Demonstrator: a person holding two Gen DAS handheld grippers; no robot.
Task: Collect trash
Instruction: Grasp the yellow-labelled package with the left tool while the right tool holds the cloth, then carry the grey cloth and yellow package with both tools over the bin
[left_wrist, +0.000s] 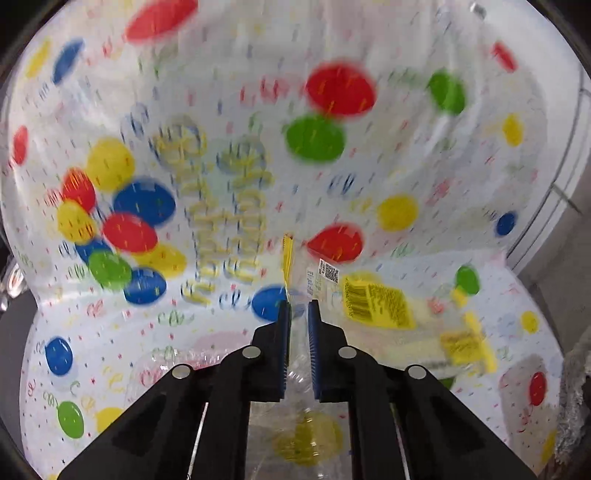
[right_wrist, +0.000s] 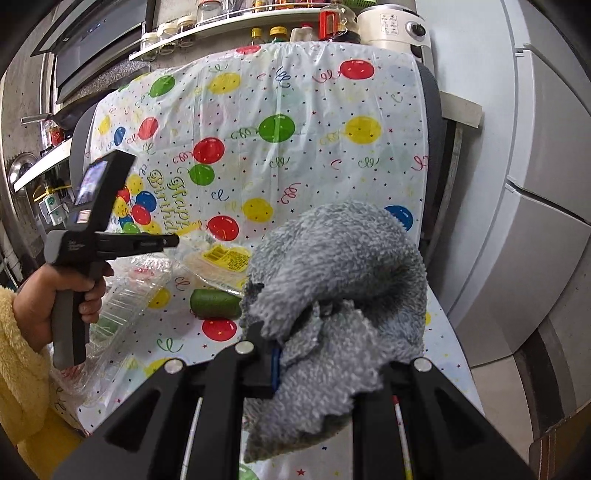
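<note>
My left gripper (left_wrist: 298, 308) has its jaws nearly together on the edge of a clear plastic wrapper (left_wrist: 373, 299) with a yellow barcode label, lying on a seat covered by a balloon-print birthday sheet (left_wrist: 221, 110). The same wrapper (right_wrist: 221, 264) and left gripper (right_wrist: 173, 240) show in the right wrist view. A clear plastic clamshell (right_wrist: 122, 306) lies at the seat's front left, a green cylinder (right_wrist: 216, 303) beside it. My right gripper (right_wrist: 295, 354) is shut on a fluffy grey cloth (right_wrist: 340, 280) that hides its fingertips.
The sheet (right_wrist: 295, 166) drapes over a chair back. A white fridge (right_wrist: 535, 221) stands on the right. Kitchen shelves with jars and bottles (right_wrist: 221, 18) run behind the chair. The grey cloth edge (left_wrist: 570, 406) shows at the right of the left wrist view.
</note>
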